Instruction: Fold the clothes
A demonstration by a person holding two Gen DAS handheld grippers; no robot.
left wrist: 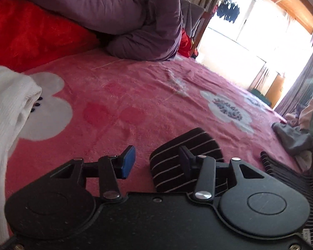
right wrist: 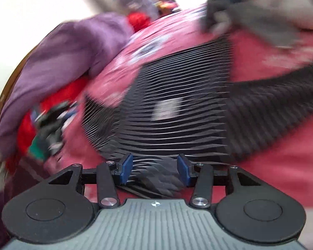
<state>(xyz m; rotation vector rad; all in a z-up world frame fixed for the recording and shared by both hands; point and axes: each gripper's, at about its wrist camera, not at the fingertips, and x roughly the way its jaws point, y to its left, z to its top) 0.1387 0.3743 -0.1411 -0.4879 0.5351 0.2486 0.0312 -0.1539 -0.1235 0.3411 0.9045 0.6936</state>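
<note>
Right claw straddles blurred striped garment (hem hidden below)

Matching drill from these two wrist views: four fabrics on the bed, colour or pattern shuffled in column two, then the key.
Things
1. garment spread flat under the right gripper
2. quilt heaped at the far side of the bed
3. blanket covering the bed
4. knit at the left edge of the left wrist view

Looks
A. white
B. purple
C. black with thin pale stripes
D. pink with white flowers

Pairs
1-C: striped garment
2-B: quilt
3-D: blanket
4-A: knit
</note>
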